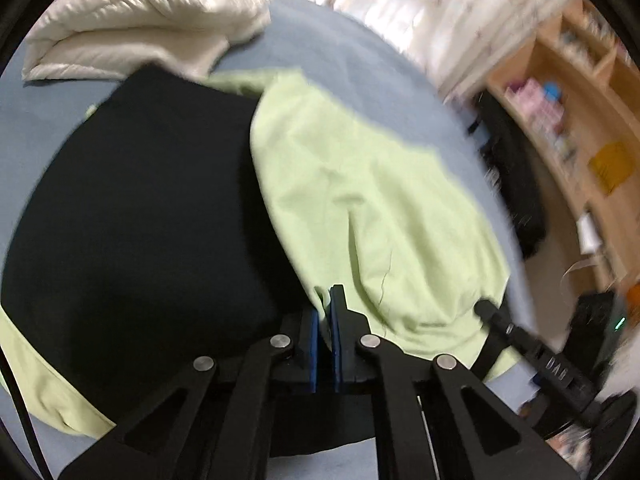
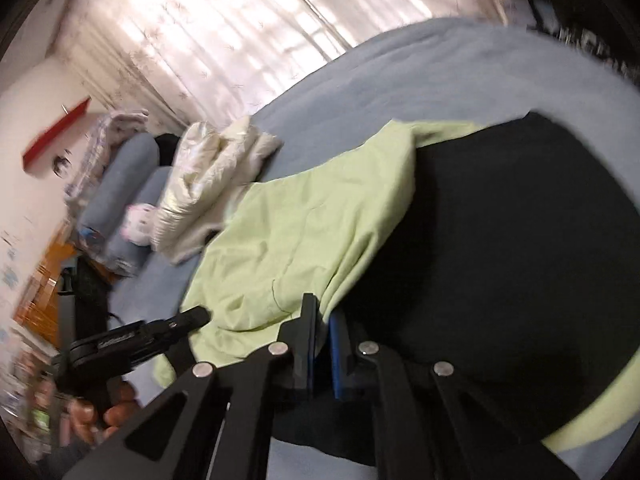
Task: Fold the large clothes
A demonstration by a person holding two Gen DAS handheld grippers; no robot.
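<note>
Both clamped on the near hem of the light-green garment (image 1: pixel 360 200), the left gripper (image 1: pixel 325 312) and right gripper (image 2: pixel 320 320) face cloth stretching away across the bed (image 1: pixel 340 60).

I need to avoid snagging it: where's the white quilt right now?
The white quilt lies bunched on the blue bed, beyond the black cloth and green cloth; in the right wrist view it is left of centre, beside the pillows.

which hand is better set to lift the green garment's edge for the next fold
Left, probably. The left gripper has its jaws shut on a pinch of the green garment. The right gripper is shut too, but beside the black garment, its hold unclear.
</note>
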